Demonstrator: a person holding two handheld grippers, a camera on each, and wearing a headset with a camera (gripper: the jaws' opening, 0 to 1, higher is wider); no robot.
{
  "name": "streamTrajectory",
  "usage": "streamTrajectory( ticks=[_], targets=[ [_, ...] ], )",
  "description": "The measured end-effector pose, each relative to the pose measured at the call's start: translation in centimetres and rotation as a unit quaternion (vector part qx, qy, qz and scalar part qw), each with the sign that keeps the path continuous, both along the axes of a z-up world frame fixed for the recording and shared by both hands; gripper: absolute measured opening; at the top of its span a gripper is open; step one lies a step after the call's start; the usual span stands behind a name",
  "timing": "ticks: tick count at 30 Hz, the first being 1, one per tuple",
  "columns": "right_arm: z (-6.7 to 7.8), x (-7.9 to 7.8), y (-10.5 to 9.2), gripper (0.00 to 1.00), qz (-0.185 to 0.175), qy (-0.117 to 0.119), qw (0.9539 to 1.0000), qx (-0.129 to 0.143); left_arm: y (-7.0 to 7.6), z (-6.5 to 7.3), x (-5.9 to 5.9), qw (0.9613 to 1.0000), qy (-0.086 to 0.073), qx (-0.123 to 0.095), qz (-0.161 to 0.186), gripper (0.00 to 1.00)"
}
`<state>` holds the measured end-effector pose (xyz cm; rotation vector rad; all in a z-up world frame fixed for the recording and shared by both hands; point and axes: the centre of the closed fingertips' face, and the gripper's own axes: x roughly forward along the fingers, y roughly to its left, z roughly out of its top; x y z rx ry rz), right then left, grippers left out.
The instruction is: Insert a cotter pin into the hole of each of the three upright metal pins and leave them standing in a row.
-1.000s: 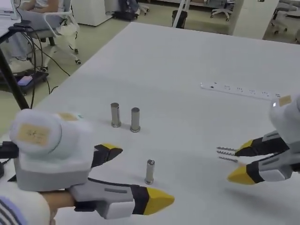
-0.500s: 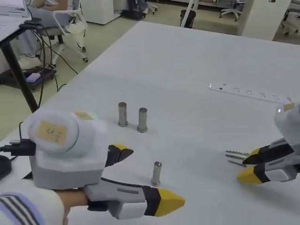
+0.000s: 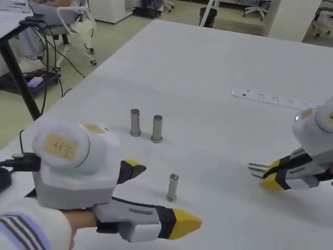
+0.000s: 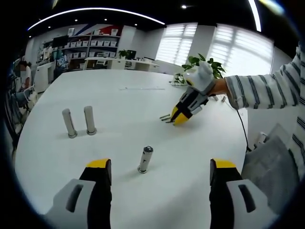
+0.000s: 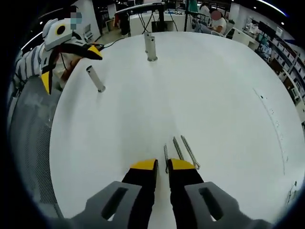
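Singling out one cotter pin (image 5: 177,147) matters — right claw (image 5: 163,164) nearly together there, clamp unclear; left claw (image 4: 161,164) wide apart.

An open-plan office-cum-lab: castored swivel chairs (image 3: 73,21) past the white bench's (image 3: 208,67) far edge, shelves of boxes (image 4: 100,43), blinded windows (image 4: 240,47), a potted plant (image 4: 193,62)
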<state>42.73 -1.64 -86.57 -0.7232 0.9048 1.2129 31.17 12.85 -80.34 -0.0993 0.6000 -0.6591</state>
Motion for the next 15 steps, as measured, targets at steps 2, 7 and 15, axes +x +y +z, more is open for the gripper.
streamTrajectory(
  ticks=[2, 7, 15],
  targets=[
    [-0.05, 0.24, -0.03, 0.06, 0.005, -0.011, 0.9999, -0.011, 0.05, 0.01, 0.03, 1.0000, -0.001, -0.001, 0.002, 0.84],
    [-0.09, 0.22, -0.04, 0.05, 0.035, -0.033, 0.9983, -0.033, 0.17, 0.06, -0.01, 1.0000, -0.002, -0.002, 0.005, 0.84],
    [-0.13, 0.35, -0.09, 0.03, 0.016, -0.030, 0.9987, -0.037, 0.42, 0.05, -0.23, 0.9999, -0.002, -0.001, 0.010, 0.83]
  ],
)
